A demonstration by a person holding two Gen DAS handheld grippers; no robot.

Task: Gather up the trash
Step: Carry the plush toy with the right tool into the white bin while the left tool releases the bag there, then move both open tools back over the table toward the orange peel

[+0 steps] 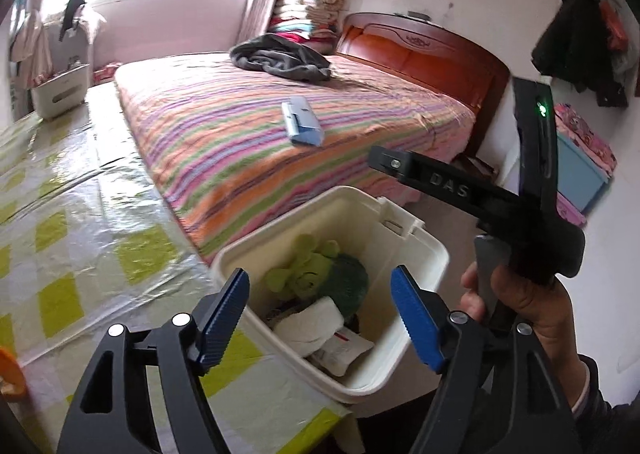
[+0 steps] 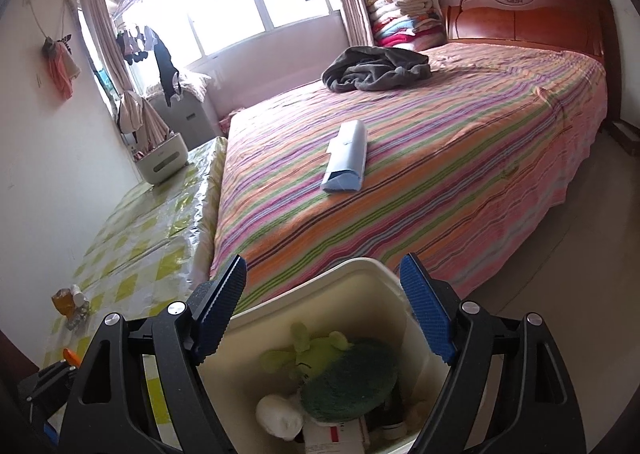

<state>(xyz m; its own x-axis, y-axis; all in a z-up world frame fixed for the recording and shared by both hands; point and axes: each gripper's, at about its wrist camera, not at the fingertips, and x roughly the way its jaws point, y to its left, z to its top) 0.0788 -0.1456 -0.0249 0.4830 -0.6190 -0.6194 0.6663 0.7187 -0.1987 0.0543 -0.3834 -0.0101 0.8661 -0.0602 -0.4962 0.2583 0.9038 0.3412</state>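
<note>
A white plastic bin (image 1: pixel 434 254) (image 2: pixel 320 310) stands by the near corner of the bed. Inside lie a green plush toy (image 1: pixel 320 274) (image 2: pixel 344 378), crumpled white tissue (image 1: pixel 316 322) (image 2: pixel 280 418) and a red-and-white packet (image 1: pixel 344 350). My left gripper (image 1: pixel 318 278) is open above the bin, nothing between its blue pads. My right gripper (image 2: pixel 324 266) is open over the bin too, also empty. The left wrist view shows it at the right (image 1: pixel 480 194), held by a hand (image 1: pixel 528 306). A light blue box (image 1: pixel 304 122) (image 2: pixel 346 158) lies on the bed.
The striped bed (image 1: pixel 248 142) (image 2: pixel 460 158) has a grey garment (image 1: pixel 280 58) (image 2: pixel 376 68) near its wooden headboard (image 1: pixel 420 50). At the left, a surface with a yellow-checked plastic cover (image 1: pixel 68 214) (image 2: pixel 136 238) carries a white container (image 1: pixel 60 90) (image 2: pixel 160 158) and small bottles (image 2: pixel 74 302).
</note>
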